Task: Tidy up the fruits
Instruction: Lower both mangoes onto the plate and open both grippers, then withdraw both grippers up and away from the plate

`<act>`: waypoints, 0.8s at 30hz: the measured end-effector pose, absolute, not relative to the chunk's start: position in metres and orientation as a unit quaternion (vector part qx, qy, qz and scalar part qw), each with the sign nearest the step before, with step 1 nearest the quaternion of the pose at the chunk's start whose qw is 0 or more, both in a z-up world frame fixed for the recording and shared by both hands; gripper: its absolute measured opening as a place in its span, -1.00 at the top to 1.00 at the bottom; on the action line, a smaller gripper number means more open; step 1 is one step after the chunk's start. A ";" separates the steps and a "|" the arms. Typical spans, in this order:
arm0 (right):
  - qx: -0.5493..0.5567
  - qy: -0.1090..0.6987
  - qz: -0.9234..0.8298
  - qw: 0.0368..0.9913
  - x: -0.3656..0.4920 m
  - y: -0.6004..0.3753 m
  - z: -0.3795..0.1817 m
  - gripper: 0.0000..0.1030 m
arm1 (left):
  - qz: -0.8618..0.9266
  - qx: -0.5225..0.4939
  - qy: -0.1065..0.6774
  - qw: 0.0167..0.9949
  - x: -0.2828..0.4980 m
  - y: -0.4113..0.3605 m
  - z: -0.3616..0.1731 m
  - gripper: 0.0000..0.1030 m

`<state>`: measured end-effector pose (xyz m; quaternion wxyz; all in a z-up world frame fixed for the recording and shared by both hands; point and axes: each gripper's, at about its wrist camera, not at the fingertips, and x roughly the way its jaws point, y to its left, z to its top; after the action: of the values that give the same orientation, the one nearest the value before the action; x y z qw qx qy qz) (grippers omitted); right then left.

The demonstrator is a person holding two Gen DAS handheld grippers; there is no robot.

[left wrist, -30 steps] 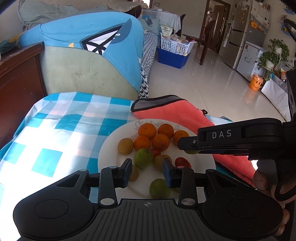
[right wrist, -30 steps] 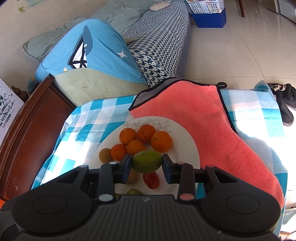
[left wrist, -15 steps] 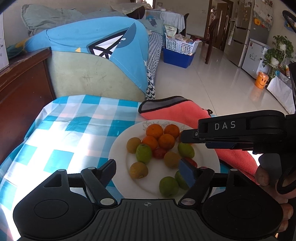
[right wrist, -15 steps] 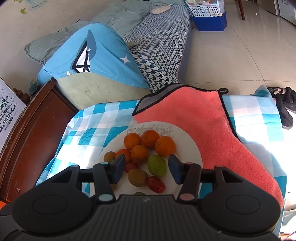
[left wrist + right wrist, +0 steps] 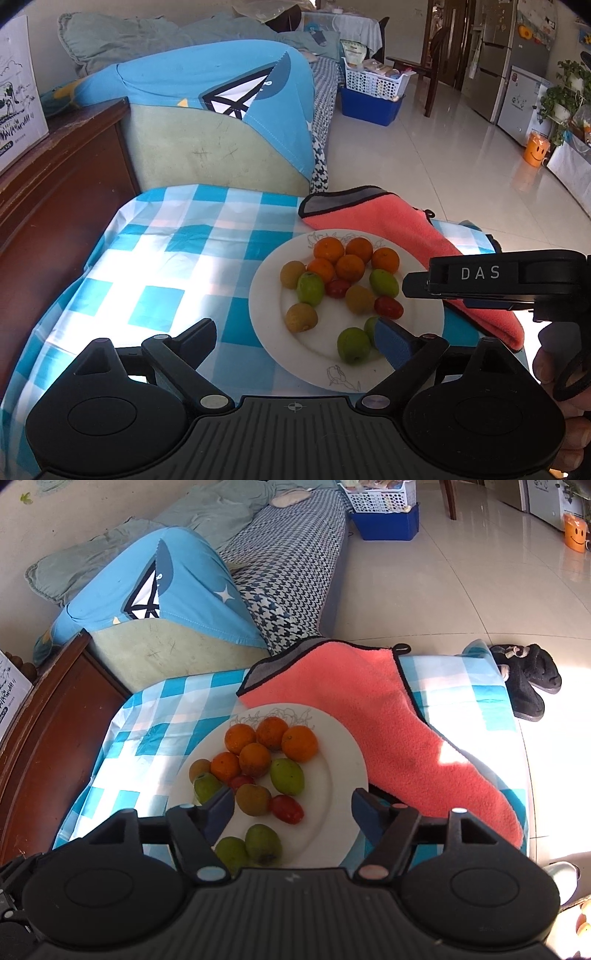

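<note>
While both my grippers, left (image 5: 295, 341) and right (image 5: 291, 808), are opening empty, plate (image 5: 343, 768) holds five oranges (image 5: 299, 743), green fruits (image 5: 287, 776), two tomatoes (image 5: 286, 808).

I am looking down on the tabletop (image 5: 155, 266), where a plate (image 5: 424, 325) is sitting toward its right half. A towel (image 5: 388, 731) is lying behind and to the right of the plate, its near edge touching the rim. On the plate, the oranges (image 5: 273, 734) are clustering at the far side, with the smaller fruits (image 5: 286, 775) lying nearer me. Behind the tabletop a sofa (image 5: 207, 147) is standing, and a cabinet (image 5: 55, 177) is standing to its left. Shoes (image 5: 528, 679) are lying on the floor to the right.
</note>
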<state>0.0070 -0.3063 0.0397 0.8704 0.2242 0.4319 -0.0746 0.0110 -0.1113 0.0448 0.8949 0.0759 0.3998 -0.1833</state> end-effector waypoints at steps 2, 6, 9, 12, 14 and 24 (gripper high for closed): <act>0.215 0.439 -0.086 0.868 0.002 -0.301 0.043 -0.46 | -0.178 0.078 0.404 0.894 0.009 -0.109 0.049 -0.84; 0.198 0.437 -0.091 0.873 -0.011 -0.289 0.049 -0.56 | -0.179 0.077 0.411 0.891 0.008 -0.105 0.053 -0.85; 0.191 0.440 -0.101 0.872 -0.019 -0.284 0.050 -0.60 | -0.182 0.089 0.419 0.885 0.009 -0.105 0.052 -0.89; 0.198 0.445 -0.108 0.867 -0.023 -0.285 0.049 -0.60 | -0.182 0.100 0.420 0.883 0.009 -0.105 0.049 -0.89; 0.198 0.446 -0.121 0.864 -0.024 -0.287 0.048 -0.60 | -0.183 0.103 0.425 0.880 0.010 -0.104 0.047 -0.89; 0.186 0.454 -0.159 0.857 -0.019 -0.288 0.043 -0.61 | -0.178 0.114 0.436 0.875 0.026 -0.096 0.039 -0.89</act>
<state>-0.0190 -0.2879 0.0431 0.8567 0.1859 0.4542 -0.1590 0.0264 -0.0961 0.0385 0.8750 0.1140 0.4355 -0.1778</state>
